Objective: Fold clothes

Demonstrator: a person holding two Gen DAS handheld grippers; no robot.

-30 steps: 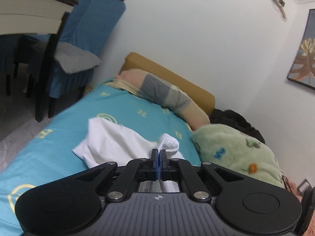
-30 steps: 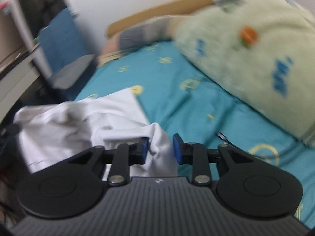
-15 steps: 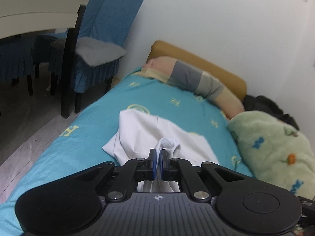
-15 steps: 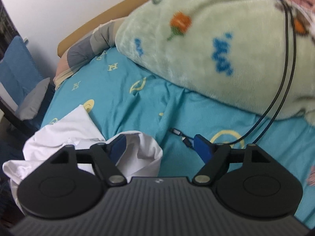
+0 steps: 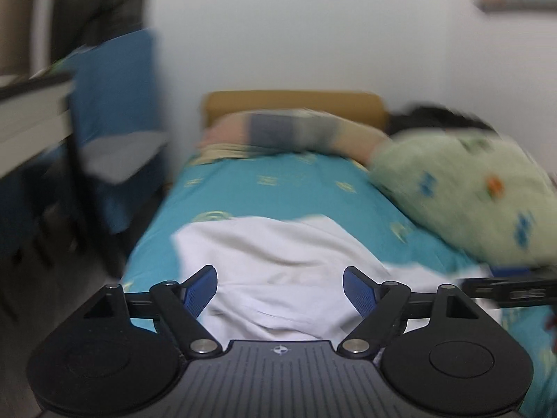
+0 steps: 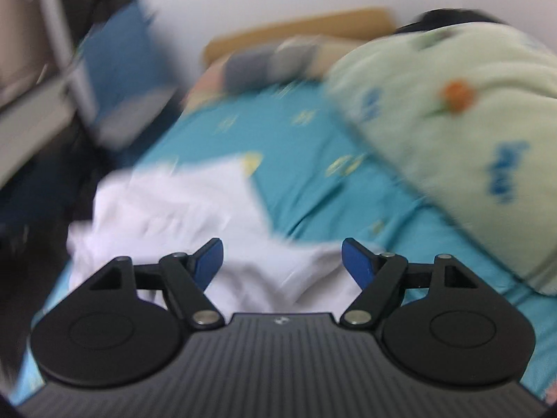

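A white garment (image 5: pixel 278 264) lies rumpled on the teal bed sheet (image 5: pixel 264 188). It also shows in the right wrist view (image 6: pixel 181 209), reaching the bed's left edge. My left gripper (image 5: pixel 280 291) is open and empty just above the garment's near part. My right gripper (image 6: pixel 282 259) is open and empty over the garment's near right part. A piece of the right gripper (image 5: pixel 511 291) shows at the right of the left wrist view. Both views are blurred by motion.
A pale green fleece blanket (image 5: pixel 466 195) lies piled along the bed's right side. A striped pillow (image 5: pixel 292 136) lies at the tan headboard (image 5: pixel 296 102). A blue-covered chair (image 5: pixel 115 132) and a desk edge (image 5: pixel 31 115) stand left of the bed.
My left gripper was shut on a bunch of the white garment and has opened and let it go. My right gripper has opened wider. Both cameras have swung; the garment now lies flatter.
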